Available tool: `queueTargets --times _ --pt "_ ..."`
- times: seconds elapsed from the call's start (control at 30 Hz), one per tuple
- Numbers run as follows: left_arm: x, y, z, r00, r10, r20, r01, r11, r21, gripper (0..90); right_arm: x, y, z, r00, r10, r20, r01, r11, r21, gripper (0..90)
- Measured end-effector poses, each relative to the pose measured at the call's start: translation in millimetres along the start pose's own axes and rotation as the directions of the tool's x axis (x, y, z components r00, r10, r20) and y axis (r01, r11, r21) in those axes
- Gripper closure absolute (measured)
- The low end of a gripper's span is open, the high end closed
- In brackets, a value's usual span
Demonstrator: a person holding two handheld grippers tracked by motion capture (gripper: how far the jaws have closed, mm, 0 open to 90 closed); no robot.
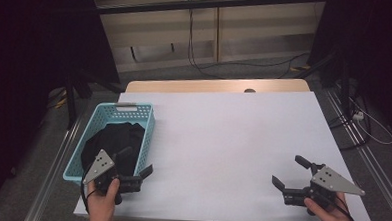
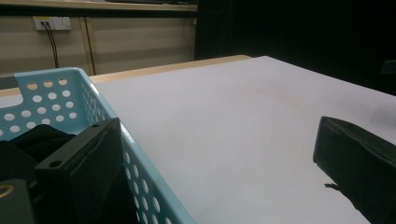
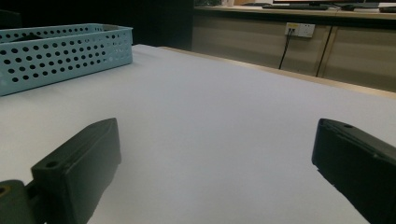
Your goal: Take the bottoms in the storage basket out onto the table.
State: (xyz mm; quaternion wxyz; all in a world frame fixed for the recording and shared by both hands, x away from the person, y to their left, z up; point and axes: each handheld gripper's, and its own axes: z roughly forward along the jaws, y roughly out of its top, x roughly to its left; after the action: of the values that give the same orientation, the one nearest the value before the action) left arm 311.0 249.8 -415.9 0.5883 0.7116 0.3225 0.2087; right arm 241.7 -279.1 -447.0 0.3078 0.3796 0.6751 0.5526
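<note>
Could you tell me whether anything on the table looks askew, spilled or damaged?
Nothing stands out. The blue basket sits flat at the table's left edge with dark cloth bundled inside it, nothing spilled. The left claw straddles the basket's near wall, open; the right claw is open over bare table.

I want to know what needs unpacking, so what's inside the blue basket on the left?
The blue basket holds crumpled black cloth, which covers most of its floor. Whatever lies beneath the cloth is hidden. The open left gripper straddles the near right wall, gripping nothing.
</note>
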Motion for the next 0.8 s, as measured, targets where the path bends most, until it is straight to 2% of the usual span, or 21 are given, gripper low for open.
queueTargets --times 0.23,0.37,0.57,0.8 --pt "-1.6 -0.1 -3.5 1.0000 -0.005 -0.002 0.005 1.0000 0.002 1.8 0.9 1.2 -0.1 1.0000 -0.002 -0.001 0.002 1.000 -0.002 0.6" --pt "-2.7 3.4 -6.7 1.0000 -0.005 0.003 0.005 0.9999 -0.016 1.8 1.6 1.1 -0.6 0.9999 -0.010 -0.005 0.010 1.000 -0.002 0.6" --pt "-2.2 5.2 -10.8 0.9999 -0.011 -0.003 0.011 0.9997 -0.021 1.8 -1.7 1.7 -2.0 0.9999 0.003 0.011 -0.003 1.000 -0.011 0.7" --pt "-1.4 11.3 -17.5 0.9995 -0.022 -0.021 0.021 0.9995 -0.023 1.8 0.6 1.9 3.2 1.0000 0.004 -0.009 -0.004 1.000 0.000 0.5"
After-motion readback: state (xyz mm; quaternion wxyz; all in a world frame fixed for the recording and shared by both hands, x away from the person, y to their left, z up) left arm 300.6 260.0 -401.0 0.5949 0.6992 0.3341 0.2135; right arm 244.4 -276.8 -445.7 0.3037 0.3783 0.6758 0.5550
